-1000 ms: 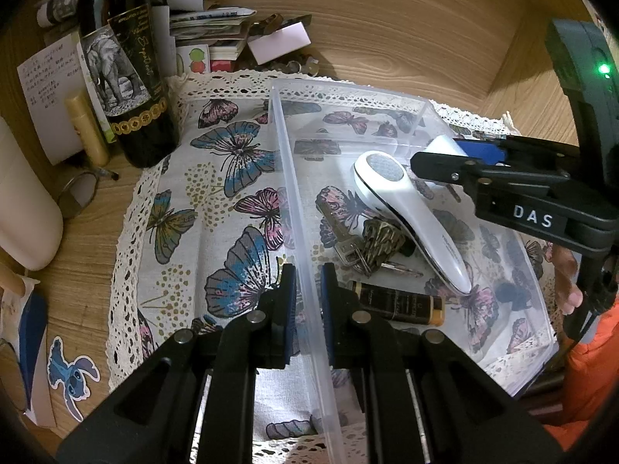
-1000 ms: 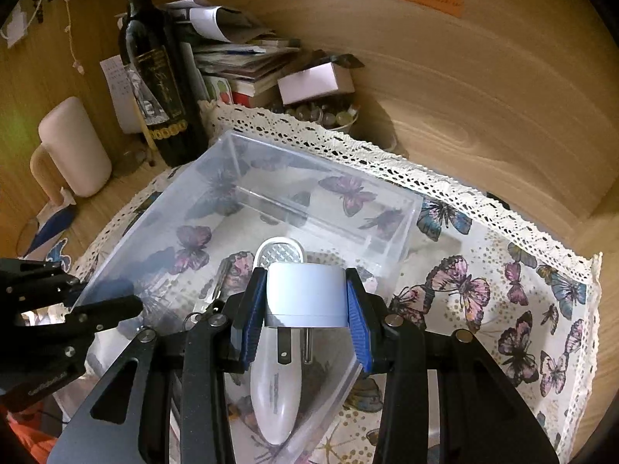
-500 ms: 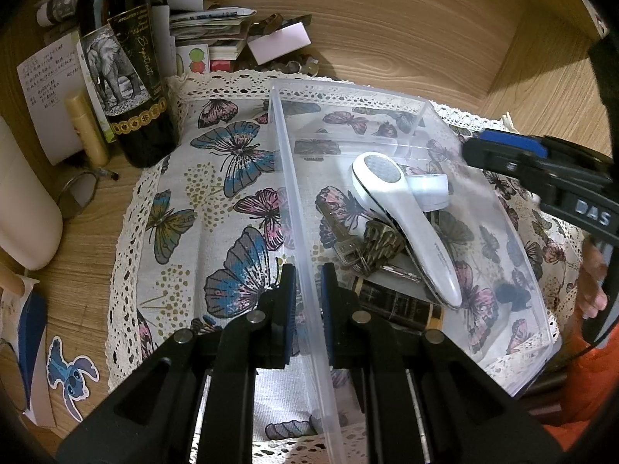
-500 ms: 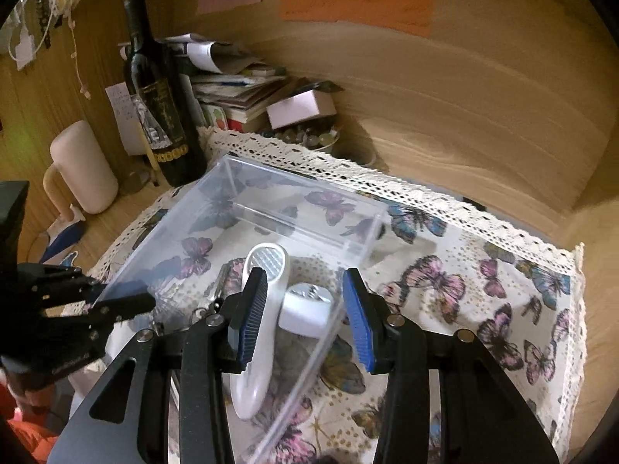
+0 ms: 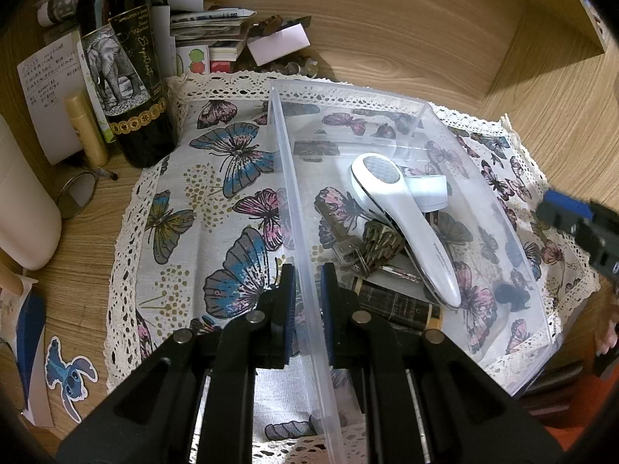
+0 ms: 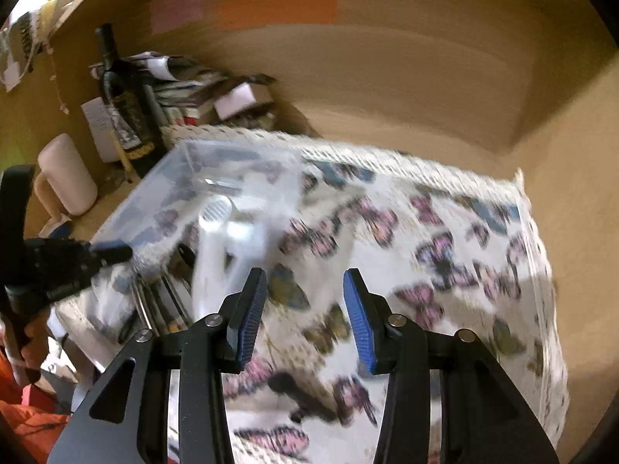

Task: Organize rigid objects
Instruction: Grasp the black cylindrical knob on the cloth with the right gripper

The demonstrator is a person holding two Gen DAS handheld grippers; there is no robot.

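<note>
Wood-grain surface point(image 5: 483, 38) runs to matching wooden walls point(image 6: 387, 77) carrying pink, green and orange paper strips point(image 6: 271, 7). A lace-edged butterfly-print cloth point(image 5: 232, 178) covers the middle, bearing a clear plastic rectangular bin point(image 5: 503, 232). Inside lie a white handheld shaver-like device point(image 5: 406, 224), a white plug adapter point(image 5: 431, 193), keys point(image 5: 367, 247) and a dark gold-capped tube point(image 5: 398, 305). At ten o'clock stand a dark wine bottle point(image 5: 123, 77) and stacked papers point(image 5: 209, 31). The left gripper point(image 5: 307, 309) has its fingers clamped on the bin's wall. The right gripper point(image 6: 305, 313) is beside the bin over the cloth, fingers apart, empty.
</note>
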